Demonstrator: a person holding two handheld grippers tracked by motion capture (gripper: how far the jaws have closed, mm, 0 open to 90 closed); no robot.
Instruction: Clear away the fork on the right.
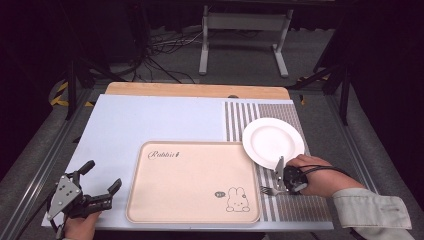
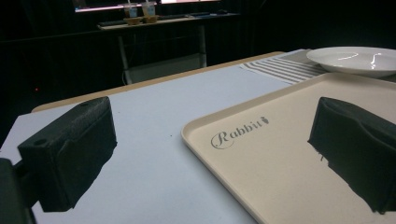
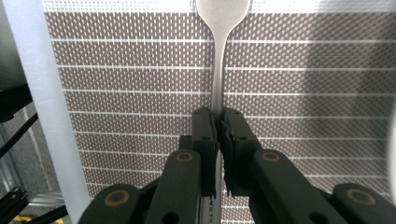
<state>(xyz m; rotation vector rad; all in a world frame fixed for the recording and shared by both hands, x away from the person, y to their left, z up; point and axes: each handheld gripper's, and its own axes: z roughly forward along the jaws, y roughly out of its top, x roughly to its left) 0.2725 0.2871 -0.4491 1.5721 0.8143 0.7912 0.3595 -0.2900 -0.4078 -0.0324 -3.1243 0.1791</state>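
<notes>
**Fork clamped on the striped mat, near right**

Right tongs are clamped on the handle of a fork; jaws pinch the thin stem from both sides. In the high view the fork lies low over the striped placemat, tines pointing left toward the tray, just near of the white plate. Cannot tell whether it touches the mat or is slightly lifted. The grip sits well back on the handle, probably so the head stays free and the fork stays level.

Left tongs hover over the pale blue desk at near left, jaws wide apart, holding nothing. In the left gripper view they face the tray's left rim, likely waiting or ready to steady it.

Tray surface is bare; plate is empty.
</notes>
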